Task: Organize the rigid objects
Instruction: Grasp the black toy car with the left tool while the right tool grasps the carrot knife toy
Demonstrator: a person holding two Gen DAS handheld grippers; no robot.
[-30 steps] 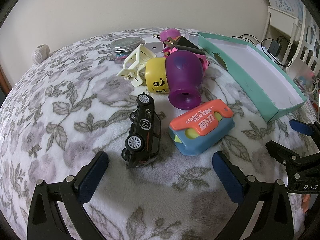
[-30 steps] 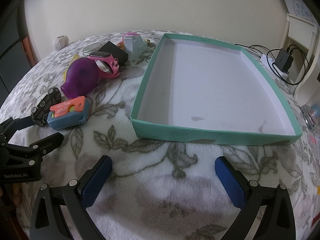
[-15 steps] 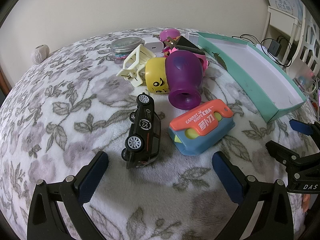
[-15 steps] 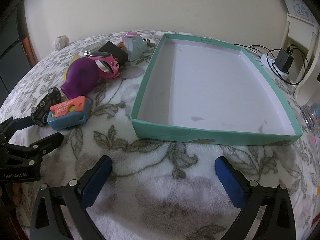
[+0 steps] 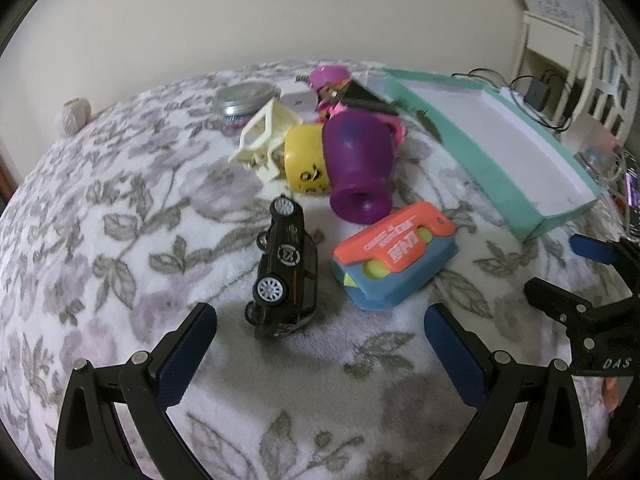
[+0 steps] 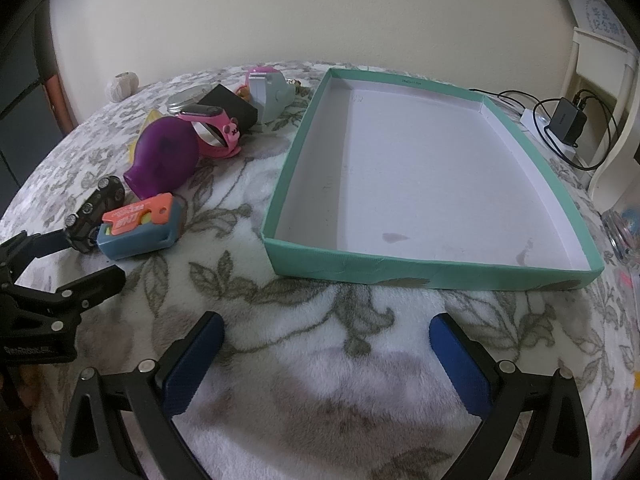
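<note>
Fingers of left gripper spread wide, empty, black toy car just ahead between them; right gripper likewise agape, teal box ahead.

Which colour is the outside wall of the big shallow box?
Teal green; the shallow cardboard box is white inside. The right wrist view shows it best.

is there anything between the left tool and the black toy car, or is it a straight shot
Nothing visible stands in the way. The left tool is open, and the black toy car lies on its side on the blanket straight ahead of the gap between the fingers. The orange and blue box sits close on the car's right, apart from it.
</note>
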